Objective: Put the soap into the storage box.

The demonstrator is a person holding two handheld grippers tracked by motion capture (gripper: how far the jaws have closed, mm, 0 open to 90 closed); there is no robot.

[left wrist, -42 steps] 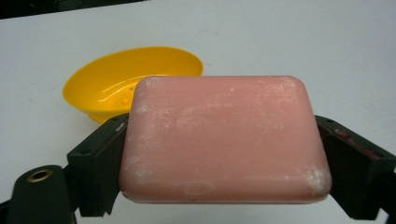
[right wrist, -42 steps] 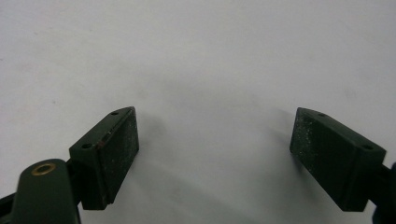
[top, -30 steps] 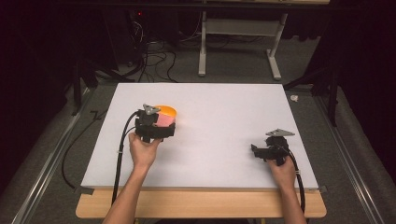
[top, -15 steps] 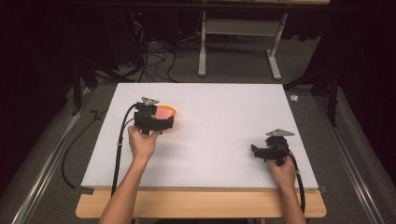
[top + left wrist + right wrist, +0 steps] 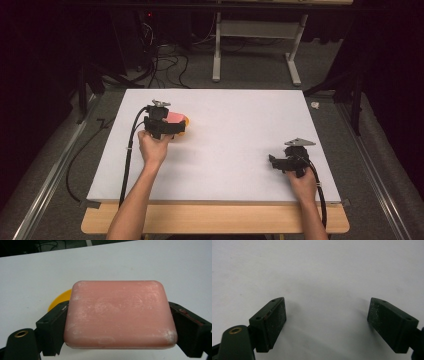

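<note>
A pink bar of soap [image 5: 120, 315] sits flat between the two black jaws of my left gripper [image 5: 120, 325], which is shut on its short ends. In the high view the same soap [image 5: 174, 118] shows at the left gripper [image 5: 176, 125], over the left part of the white table [image 5: 235, 125]. A yellow round thing [image 5: 58, 299] peeks out from behind the soap, and its edge [image 5: 186, 120] shows beside the soap from above; I cannot tell if they touch. My right gripper [image 5: 274, 162] rests near the table's right front, and its jaws [image 5: 327, 320] stand wide apart over bare white surface.
The white board lies on a wooden table whose front edge [image 5: 215, 220] shows below it. Black cables [image 5: 131, 150] trail from both grippers toward the person. Beyond the table stand a white metal frame [image 5: 255, 35] and dark floor with loose wires.
The left gripper with the soap has moved away from the person and slightly left, toward the table's back. The right gripper has stayed where it was.
</note>
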